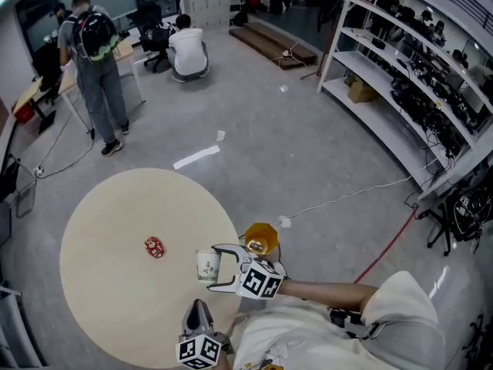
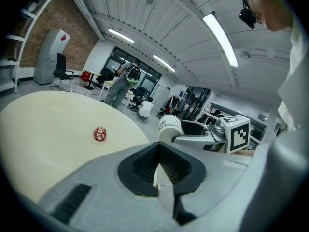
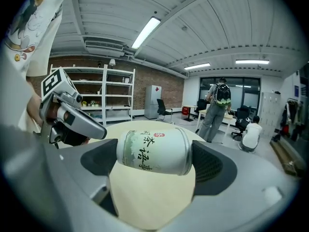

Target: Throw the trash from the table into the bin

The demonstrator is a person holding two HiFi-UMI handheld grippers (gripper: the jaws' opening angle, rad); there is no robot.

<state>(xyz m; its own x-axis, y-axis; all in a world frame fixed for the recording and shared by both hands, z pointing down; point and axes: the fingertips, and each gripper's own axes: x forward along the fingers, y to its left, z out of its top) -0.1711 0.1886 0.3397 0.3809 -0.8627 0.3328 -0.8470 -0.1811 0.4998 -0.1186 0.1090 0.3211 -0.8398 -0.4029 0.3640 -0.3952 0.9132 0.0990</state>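
cup [image 3: 154, 151] clamped sideways in right gripper [image 1: 213, 268], apparently above table [image 1: 108, 222]

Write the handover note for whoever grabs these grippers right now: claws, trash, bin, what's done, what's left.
The right claw is shut on the paper cup, held over the table near the edge closest to the orange bin on the floor.
The left claw is shut and empty, low at the table's near edge.
The red wrapper lies on the table, untouched.
Done: cup gripped, not yet dropped.
Left: release the cup into the bin, then fetch and bin the wrapper.
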